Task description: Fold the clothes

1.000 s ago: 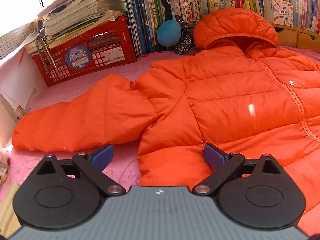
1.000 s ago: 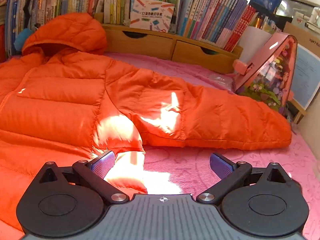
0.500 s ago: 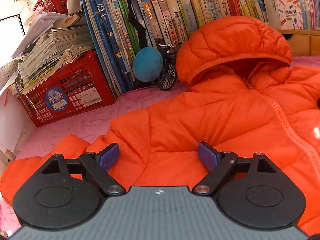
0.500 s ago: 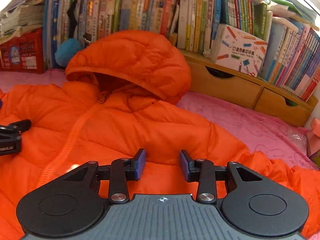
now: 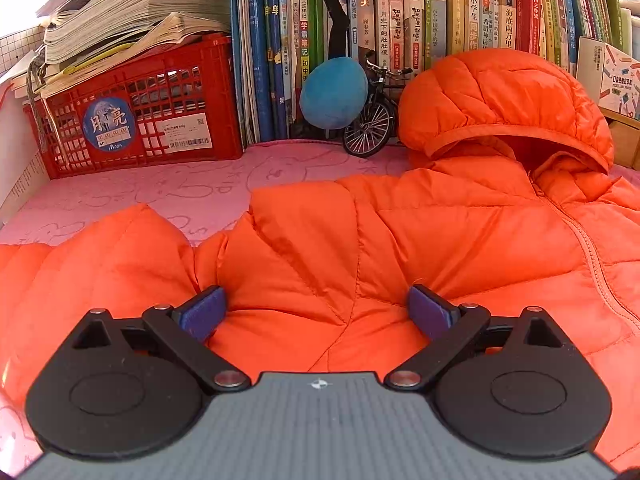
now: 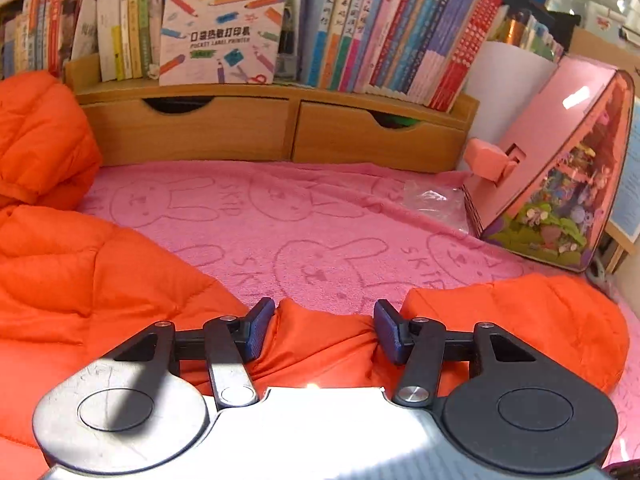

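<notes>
Jaws on the left gripper (image 5: 314,310) stand wide, pressed down either side of a puffed panel near the shoulder of the orange jacket (image 5: 460,240), closed on nothing; jaws on the right gripper (image 6: 320,330) sit about halfway and are opening, with a bunched ridge of the right sleeve (image 6: 520,312) between them, the blue pads (image 6: 390,332) just at the fabric, though I cannot tell whether they pinch it.

Largest first: the pink towel (image 6: 320,216) covers the counter, and the jacket lies spread across it, front up and zipped, hood (image 5: 500,100) towards the back edge against the row of books (image 5: 400,20); its left sleeve (image 5: 92,256) runs towards the left edge, the right sleeve towards the right edge near the pink display box (image 6: 560,160). Smaller things crowd the back edge: a red crate (image 5: 140,120), a wooden drawer unit (image 6: 280,124), a blue ball (image 5: 334,92), a miniature bicycle (image 5: 372,120), a clear wrapper (image 6: 432,200).

My judgement is that a sleeve fold is being set up. Slick, springy down fabric could slip from half-open jaws; a grab of the top layer alone would drag the shell and leave the sleeve behind; a wide swing could tip the bicycle or catch the wrapper.
</notes>
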A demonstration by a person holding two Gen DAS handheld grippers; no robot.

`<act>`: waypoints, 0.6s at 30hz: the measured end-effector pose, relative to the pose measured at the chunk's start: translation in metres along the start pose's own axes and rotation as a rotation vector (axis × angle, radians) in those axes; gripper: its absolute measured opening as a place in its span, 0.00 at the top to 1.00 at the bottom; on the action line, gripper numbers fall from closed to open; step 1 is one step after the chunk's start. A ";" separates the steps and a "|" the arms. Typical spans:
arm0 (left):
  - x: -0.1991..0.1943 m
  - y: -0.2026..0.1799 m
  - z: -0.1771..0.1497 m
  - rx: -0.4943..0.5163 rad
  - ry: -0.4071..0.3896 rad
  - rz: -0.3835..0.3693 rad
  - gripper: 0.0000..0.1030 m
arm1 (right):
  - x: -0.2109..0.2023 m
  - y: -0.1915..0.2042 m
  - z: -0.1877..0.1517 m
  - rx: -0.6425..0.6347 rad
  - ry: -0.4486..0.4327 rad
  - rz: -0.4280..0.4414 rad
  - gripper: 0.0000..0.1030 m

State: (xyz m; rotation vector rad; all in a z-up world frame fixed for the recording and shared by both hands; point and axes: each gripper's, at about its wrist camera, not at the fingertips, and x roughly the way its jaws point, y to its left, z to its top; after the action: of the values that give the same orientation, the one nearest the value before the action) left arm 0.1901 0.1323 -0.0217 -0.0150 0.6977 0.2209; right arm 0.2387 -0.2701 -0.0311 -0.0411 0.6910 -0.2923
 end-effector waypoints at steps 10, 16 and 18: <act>0.000 0.001 0.000 -0.002 0.004 -0.006 0.03 | -0.041 -0.152 -0.008 0.443 -0.069 -0.170 0.24; 0.001 0.001 0.001 -0.001 0.007 -0.007 0.02 | -0.018 -0.214 -0.022 0.544 0.032 -0.294 0.08; 0.001 0.001 0.001 0.000 0.007 -0.007 0.02 | -0.006 -0.220 -0.026 0.540 0.071 -0.315 0.07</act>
State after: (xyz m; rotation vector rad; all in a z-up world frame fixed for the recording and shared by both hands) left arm 0.1911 0.1331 -0.0214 -0.0187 0.7049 0.2138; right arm 0.1629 -0.4783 -0.0179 0.3795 0.6565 -0.7776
